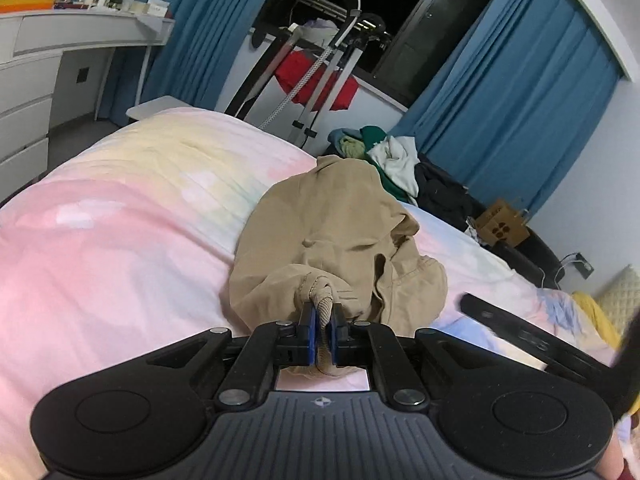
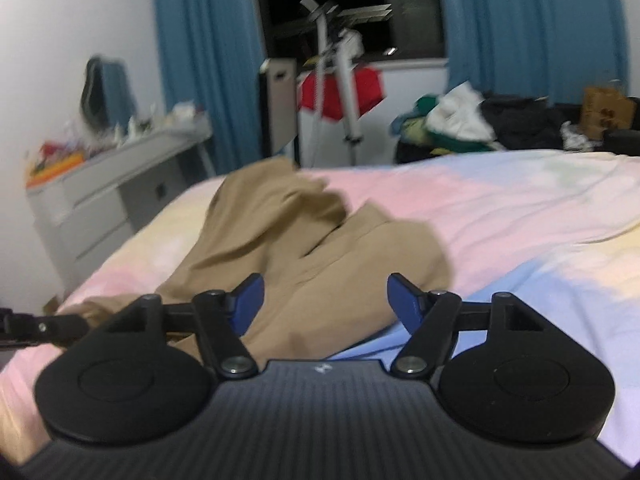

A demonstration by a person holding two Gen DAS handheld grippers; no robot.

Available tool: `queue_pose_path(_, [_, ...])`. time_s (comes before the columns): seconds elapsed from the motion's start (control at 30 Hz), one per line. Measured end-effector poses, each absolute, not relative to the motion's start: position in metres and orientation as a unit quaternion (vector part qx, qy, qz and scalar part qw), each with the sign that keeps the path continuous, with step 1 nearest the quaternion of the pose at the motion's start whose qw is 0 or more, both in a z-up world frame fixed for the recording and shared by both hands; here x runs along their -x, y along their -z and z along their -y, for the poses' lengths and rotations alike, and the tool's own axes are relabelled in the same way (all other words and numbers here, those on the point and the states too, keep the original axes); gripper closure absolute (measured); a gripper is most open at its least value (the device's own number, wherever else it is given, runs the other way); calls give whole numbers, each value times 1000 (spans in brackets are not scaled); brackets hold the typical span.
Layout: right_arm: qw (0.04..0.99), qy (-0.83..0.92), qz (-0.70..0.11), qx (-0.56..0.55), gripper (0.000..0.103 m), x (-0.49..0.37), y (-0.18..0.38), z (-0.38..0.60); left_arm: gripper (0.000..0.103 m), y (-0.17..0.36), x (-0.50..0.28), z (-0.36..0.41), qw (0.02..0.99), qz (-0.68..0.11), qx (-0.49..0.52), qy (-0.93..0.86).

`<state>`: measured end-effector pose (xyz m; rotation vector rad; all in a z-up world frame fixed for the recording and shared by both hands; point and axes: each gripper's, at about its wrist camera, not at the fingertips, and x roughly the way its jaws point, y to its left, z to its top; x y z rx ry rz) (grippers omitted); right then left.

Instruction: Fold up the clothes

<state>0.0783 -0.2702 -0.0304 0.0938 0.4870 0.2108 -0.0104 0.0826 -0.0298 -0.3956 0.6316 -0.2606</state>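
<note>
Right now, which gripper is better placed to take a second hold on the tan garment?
Right. The right gripper is open just above the tan garment; the left gripper is already clamped on a bunched edge.

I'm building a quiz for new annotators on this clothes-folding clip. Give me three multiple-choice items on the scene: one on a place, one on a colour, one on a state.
1. Where does the tan garment lie?
A. on the bed
B. on the dresser
C. on the floor

2. What colour are the curtains?
A. red
B. blue
C. white

3. How does the left gripper stand?
A. wide open
B. shut on nothing
C. shut on a fold of the garment

Key: 1 A, it is spread over the pastel bedsheet; 2 B, blue drapes flank the dark window; 3 C, tan cloth is pinched between its blue pads, while the right gripper is open.
</note>
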Motion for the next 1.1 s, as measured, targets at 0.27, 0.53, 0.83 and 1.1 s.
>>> queue_pose_path(0.27, [956, -95, -271, 56, 54, -133, 51, 202, 96, 48, -19, -88, 909, -332, 203, 148])
queue_pose_path(0.53, [951, -27, -300, 64, 93, -155, 59, 199, 95, 55, -23, -84, 907, -340, 187, 163])
queue_pose_path(0.83, [958, 28, -283, 30, 95, -57, 15, 264, 93, 48, -19, -73, 898, -342, 186, 207])
queue_pose_path(1.1, [906, 25, -412, -97, 95, -14, 59, 329, 90, 57, -3, -59, 889, -396, 110, 202])
